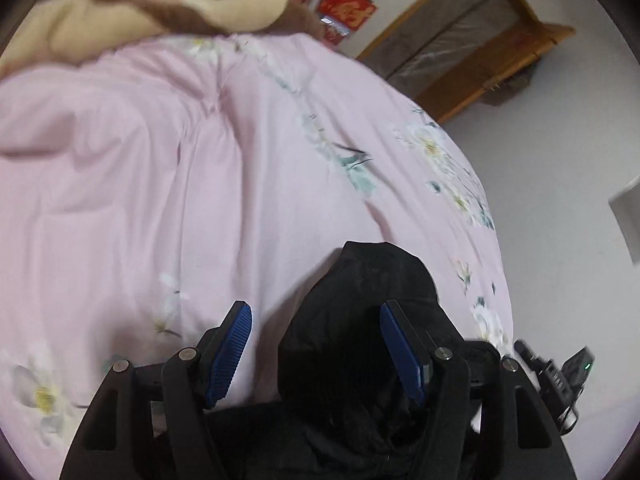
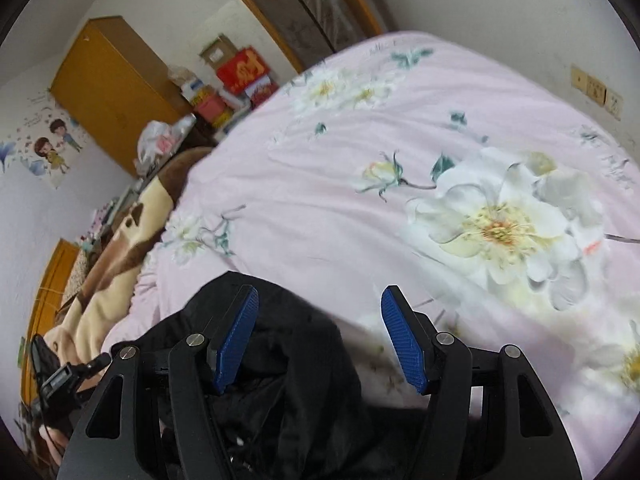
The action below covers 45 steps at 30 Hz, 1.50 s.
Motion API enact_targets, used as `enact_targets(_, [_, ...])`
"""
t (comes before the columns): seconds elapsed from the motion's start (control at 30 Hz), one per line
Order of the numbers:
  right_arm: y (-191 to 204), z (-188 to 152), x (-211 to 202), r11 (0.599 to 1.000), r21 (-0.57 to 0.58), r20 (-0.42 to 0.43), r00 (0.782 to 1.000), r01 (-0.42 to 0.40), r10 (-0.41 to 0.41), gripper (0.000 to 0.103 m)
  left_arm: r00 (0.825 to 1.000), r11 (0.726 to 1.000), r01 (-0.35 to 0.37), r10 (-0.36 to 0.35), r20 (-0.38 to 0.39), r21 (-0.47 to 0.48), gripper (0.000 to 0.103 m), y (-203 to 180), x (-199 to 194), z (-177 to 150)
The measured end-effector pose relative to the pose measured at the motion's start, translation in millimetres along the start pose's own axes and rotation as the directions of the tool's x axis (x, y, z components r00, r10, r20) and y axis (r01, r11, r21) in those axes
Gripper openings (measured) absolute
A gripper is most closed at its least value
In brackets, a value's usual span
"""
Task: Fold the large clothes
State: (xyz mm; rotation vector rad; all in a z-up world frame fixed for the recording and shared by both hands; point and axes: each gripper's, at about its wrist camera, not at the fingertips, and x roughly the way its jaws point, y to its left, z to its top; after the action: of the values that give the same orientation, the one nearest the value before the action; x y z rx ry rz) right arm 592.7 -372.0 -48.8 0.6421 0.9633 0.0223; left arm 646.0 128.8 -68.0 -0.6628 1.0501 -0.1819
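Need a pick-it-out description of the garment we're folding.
Start at the bed, covered by a pink floral quilt. At its near edge, just ahead of both hand-held grippers, lies a crumpled black garment. It's the only dark item on the pink fabric; the brown-and-cream blanket sits along the far side.

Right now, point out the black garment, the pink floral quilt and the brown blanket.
black garment (image 1: 360, 320): left wrist view, rounded top.
pink floral quilt (image 2: 340, 208): right wrist view, bare pink area.
brown blanket (image 1: 120, 12): left wrist view, cream patch.

We see a bed under a pink flowered quilt (image 2: 320, 208), a brown and cream blanket (image 1: 132, 12) at its far edge, red boxes (image 2: 242, 69) stacked beyond, a yellow wooden cabinet (image 2: 112, 92), a cartoon wall sticker (image 2: 52, 144), wall sockets (image 2: 596, 90)
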Motion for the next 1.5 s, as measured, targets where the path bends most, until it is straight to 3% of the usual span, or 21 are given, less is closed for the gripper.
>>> enact_targets(0.1, [-10.7, -10.8, 33.7, 0.994, 0.070, -0.142, 0.986, -0.080, 0.089, 0.064, 0.995, 0.994, 0.050, -0.058, -0.085, -0.100, 0.066, 14.3, 30.2, -4.4])
enact_targets(0.2, [-5.2, -26.0, 50.6, 0.996, 0.026, -0.215, 0.973, -0.082, 0.086, 0.062, 0.990, 0.993, 0.050, -0.063, -0.126, -0.104, 0.066, 14.1, 45.5, -12.2])
enact_targets(0.3, [-3.1, -35.3, 55.6, 0.996, 0.018, -0.244, 0.965, -0.089, 0.091, 0.040, 0.980, 0.987, 0.115, -0.132, -0.147, -0.113, 0.065, 7.8, 51.2, -20.5])
enact_targets(0.4, [-3.8, -40.4, 44.5, 0.995, 0.020, -0.224, 0.969, -0.098, 0.100, 0.028, 0.987, 0.995, 0.076, -0.085, -0.140, -0.065, 0.040, -3.5, 49.4, -27.1])
enact_targets(0.43, [-2.7, -40.4, 40.2, 0.995, 0.003, -0.208, 0.973, -0.100, 0.099, 0.025, 0.988, 0.996, 0.074, -0.080, -0.132, -0.048, 0.022, -7.3, 46.7, -29.7])
enact_targets(0.47, [1.3, -42.0, 32.5, 0.994, -0.030, -0.189, 0.977, -0.108, 0.101, 0.023, 0.988, 0.996, 0.088, -0.091, -0.123, -0.030, 0.014, -12.0, 42.8, -33.6])
enact_targets(0.6, [23.6, -53.8, 1.8, 0.977, -0.179, -0.112, 0.989, -0.118, 0.099, 0.018, 0.990, 0.989, 0.131, -0.126, -0.071, 0.070, 0.010, -31.1, 13.7, -50.6])
enact_targets(0.7, [43.0, -71.7, -28.6, 0.938, -0.337, -0.034, 0.996, -0.086, 0.079, 0.018, 0.987, 0.969, 0.157, -0.157, -0.011, 0.191, 0.010, -47.0, -20.5, -73.2])
enact_targets(0.73, [47.4, -78.2, -38.2, 0.921, -0.387, 0.000, 0.998, -0.052, 0.056, 0.018, 0.980, 0.954, 0.193, -0.200, 0.004, 0.230, 0.010, -50.8, -33.8, -83.6])
enact_targets(0.87, [58.7, -113.1, -79.0, 0.832, -0.555, 0.115, 0.992, 0.015, 0.059, 0.018, 0.967, 0.892, 0.207, -0.250, 0.056, 0.402, 0.010, -56.7, -77.1, -125.2])
enact_targets(0.93, [57.0, -132.5, -90.5, 0.783, -0.621, 0.121, 0.991, 0.031, 0.056, 0.018, 0.965, 0.871, 0.209, -0.256, 0.048, 0.445, 0.010, -49.6, -86.9, -142.7])
enact_targets(1.03, [44.1, -160.8, -101.7, 0.724, -0.688, 0.098, 0.995, 0.052, 0.022, 0.019, 0.978, 0.859, 0.154, -0.202, 0.046, 0.488, 0.012, -28.6, -96.8, -170.8])
enact_targets(1.2, [14.1, -178.7, -107.9, 0.749, -0.661, 0.035, 0.999, 0.052, -0.038, 0.020, 0.985, 0.875, 0.155, -0.171, -0.007, 0.458, 0.021, -2.6, -100.4, -190.9])
enact_targets(1.27, [6.4, -181.5, -106.0, 0.769, -0.638, 0.003, 0.999, 0.039, -0.048, 0.021, 0.988, 0.878, 0.137, -0.157, 0.005, 0.459, 0.037, 4.3, -110.3, -192.8])
enact_targets(1.33, [2.5, -184.5, -104.0, 0.770, -0.634, 0.018, 0.997, 0.074, -0.081, 0.029, 0.984, 0.881, 0.163, -0.179, -0.004, 0.444, 0.044, 11.9, -122.2, -194.3])
enact_targets(1.5, [-7.2, -188.9, -102.4, 0.808, -0.587, -0.014, 0.998, 0.041, -0.061, 0.029, 0.983, 0.895, 0.110, -0.161, 0.082, 0.433, 0.062, 25.4, -165.2, -176.3])
